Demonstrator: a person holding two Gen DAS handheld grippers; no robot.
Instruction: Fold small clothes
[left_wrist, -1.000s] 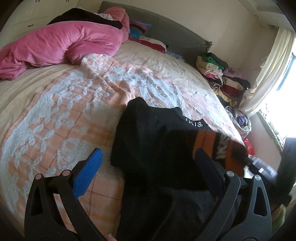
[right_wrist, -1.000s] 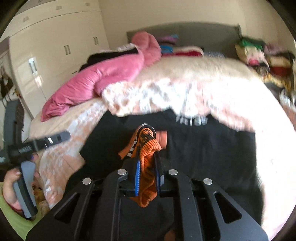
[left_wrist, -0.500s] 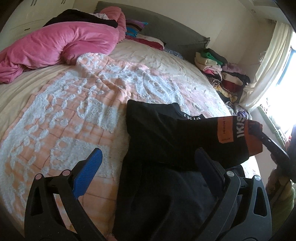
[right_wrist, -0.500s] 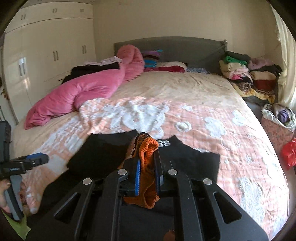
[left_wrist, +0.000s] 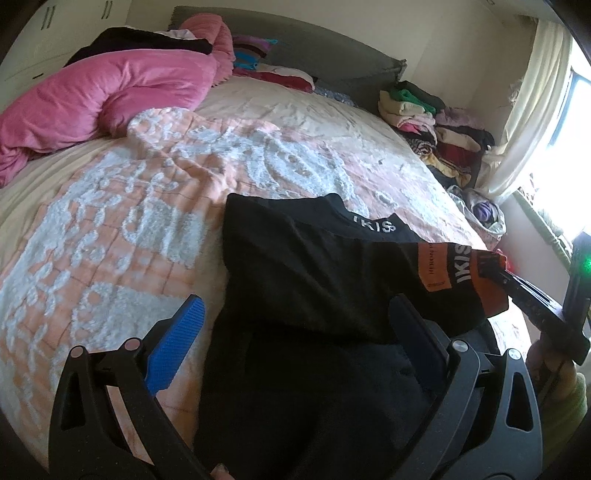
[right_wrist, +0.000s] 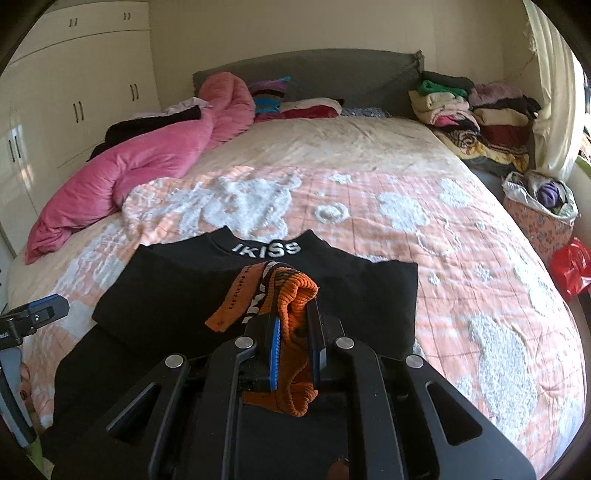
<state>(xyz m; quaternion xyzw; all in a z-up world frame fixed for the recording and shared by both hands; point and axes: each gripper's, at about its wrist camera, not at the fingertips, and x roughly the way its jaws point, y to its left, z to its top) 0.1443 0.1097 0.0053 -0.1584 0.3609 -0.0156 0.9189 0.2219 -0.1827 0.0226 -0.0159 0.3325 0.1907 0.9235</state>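
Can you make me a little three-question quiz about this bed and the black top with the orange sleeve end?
1. True or false: the right tongs are shut on the orange cuff.
2. Which word is printed on the collar of the black top? A) IKISS B) HELLO C) SPORT
3. Fill in: the left tongs stand ____, with nothing pinched.

Key: 1 true. 2 A. 3 open.
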